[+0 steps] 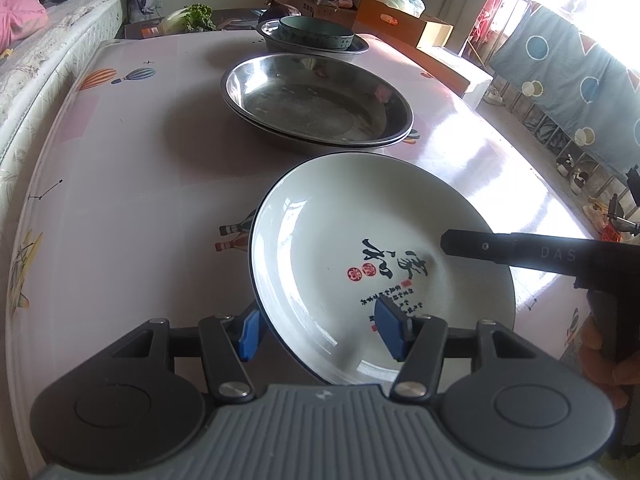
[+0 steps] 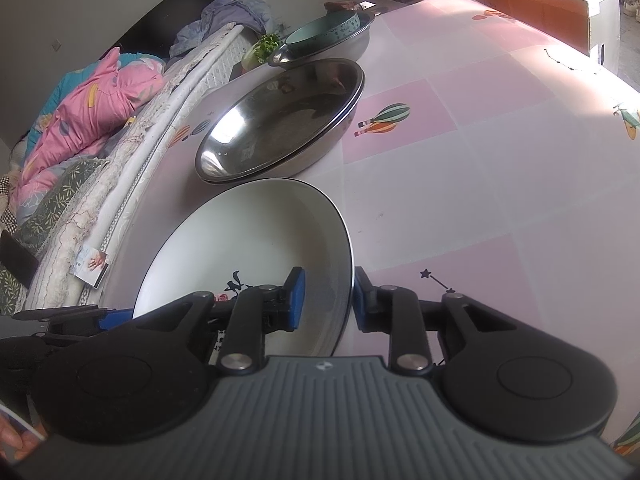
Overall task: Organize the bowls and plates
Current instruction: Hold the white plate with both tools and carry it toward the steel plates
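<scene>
A white plate (image 1: 360,240) with black calligraphy and a dark rim is held tilted just above the pink table. My left gripper (image 1: 320,330) straddles its near rim, jaws wide apart with a gap to the rim. My right gripper (image 2: 326,300) is shut on the plate's (image 2: 248,232) right rim, one blue pad inside, one outside; its black finger (image 1: 500,250) shows in the left wrist view. Behind stand two stacked steel plates (image 1: 316,104), also in the right wrist view (image 2: 280,120). Farther back, a teal bowl (image 1: 316,32) sits in a steel basin (image 2: 352,44).
The table (image 1: 140,200) has a pink balloon-print cover. A bed with pink bedding (image 2: 92,108) runs along its left side. Greens (image 1: 192,16) and cardboard boxes (image 1: 404,20) lie beyond the far edge. A window and hanging cloth (image 1: 560,68) are at right.
</scene>
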### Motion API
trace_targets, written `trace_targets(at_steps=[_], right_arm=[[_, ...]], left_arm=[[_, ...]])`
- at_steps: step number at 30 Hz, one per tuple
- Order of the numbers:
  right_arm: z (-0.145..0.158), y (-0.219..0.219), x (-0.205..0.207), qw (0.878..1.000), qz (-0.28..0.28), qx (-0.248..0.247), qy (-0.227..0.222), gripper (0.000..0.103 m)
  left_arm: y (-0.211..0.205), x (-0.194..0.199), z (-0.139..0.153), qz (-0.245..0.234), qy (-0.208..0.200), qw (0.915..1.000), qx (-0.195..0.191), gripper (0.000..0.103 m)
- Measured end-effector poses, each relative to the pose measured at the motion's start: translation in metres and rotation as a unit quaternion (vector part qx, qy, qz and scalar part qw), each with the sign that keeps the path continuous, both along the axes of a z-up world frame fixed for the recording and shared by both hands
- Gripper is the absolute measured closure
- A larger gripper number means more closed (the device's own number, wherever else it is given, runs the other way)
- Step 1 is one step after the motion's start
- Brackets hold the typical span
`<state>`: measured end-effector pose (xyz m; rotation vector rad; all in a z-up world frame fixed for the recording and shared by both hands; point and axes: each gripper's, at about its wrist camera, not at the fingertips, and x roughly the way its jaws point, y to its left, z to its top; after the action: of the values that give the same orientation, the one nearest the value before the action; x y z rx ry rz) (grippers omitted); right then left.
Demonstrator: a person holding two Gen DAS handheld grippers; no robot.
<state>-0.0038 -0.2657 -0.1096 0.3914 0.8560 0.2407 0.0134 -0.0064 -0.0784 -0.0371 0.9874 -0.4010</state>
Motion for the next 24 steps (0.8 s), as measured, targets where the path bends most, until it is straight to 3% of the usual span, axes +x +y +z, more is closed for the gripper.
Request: trace_targets(at_steps=[24], right_arm=[[-0.0008, -0.0018, 0.0028, 1.000, 0.000, 0.000, 0.000, 0.076]], left_arm=[[-0.0017, -0.0027, -0.0002, -0.002, 0.001, 1.0000, -0.001, 0.044]])
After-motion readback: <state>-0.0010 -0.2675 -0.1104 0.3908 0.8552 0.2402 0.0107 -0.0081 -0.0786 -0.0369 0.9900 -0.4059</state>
